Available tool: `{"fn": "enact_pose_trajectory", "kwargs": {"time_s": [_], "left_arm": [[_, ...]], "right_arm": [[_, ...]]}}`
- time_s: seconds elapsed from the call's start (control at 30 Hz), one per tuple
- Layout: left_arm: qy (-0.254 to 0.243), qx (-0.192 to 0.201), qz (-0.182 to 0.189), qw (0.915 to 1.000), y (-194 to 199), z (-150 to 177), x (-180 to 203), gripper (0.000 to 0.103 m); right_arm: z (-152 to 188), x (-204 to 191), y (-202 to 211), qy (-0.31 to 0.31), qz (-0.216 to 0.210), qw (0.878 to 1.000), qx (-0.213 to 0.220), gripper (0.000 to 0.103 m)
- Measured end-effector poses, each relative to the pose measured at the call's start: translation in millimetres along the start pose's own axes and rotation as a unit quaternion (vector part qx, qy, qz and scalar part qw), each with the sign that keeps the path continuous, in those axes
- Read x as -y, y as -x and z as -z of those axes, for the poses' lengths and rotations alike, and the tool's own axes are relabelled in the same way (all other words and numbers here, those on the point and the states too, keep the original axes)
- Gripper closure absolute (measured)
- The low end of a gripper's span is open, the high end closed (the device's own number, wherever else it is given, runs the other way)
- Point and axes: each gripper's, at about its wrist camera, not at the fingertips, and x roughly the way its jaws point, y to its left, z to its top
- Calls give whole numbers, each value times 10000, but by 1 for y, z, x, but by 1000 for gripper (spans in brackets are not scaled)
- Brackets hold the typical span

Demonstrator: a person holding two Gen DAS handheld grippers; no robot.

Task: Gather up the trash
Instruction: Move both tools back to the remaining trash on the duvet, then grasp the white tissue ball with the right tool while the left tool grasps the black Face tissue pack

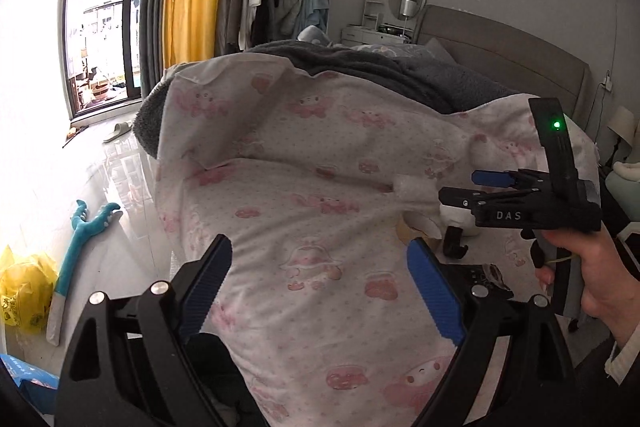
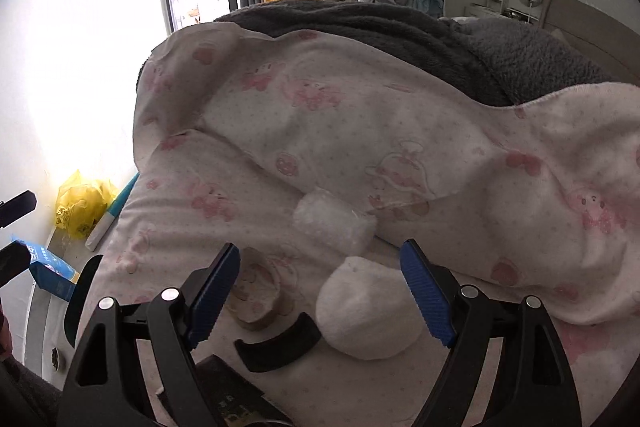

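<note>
My right gripper (image 2: pixel 320 291) hangs wide open above the white wad (image 2: pixel 368 311) on the bedsheet (image 2: pixel 360 115). My left gripper (image 1: pixel 320 287) is open too, holding nothing.

Layout relative to tape roll (image 2: pixel 260 291) on bed sheet (image 2: pixel 360 115).
Curved clip (image 2: pixel 280 341) just before it; soft round pad (image 2: pixel 368 311) to right; bubble-wrap wad (image 2: pixel 334 223) behind-right; plastic bag (image 2: pixel 82 203) on floor far left.

Two white wads (image 2: pixel 334 221) (image 2: pixel 368 311); one tape roll (image 2: pixel 256 303) (near-empty)
</note>
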Motion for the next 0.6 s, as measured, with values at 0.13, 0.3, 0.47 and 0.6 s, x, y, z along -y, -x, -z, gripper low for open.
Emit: {"fn": "enact_pose_trajectory", "kwargs": {"time_s": [0.13,0.3,0.47,0.6], "left_arm": [[-124,-99,217,9996,-10,1,17,11],[-406,-223,533,9975,-22,6,43,10],[-594,-393,857,9938,-35,11,65,9],[-693,-504,1067,9906,-45,15,81,9]], "right_arm": [[5,19,-9,-212,-32,9997,-120,20],[15,36,-23,-425,-89,9986,-289,20],[23,50,-30,-634,-257,9970,-359,20],[26,55,-29,-635,-332,9969,-339,20]]}}
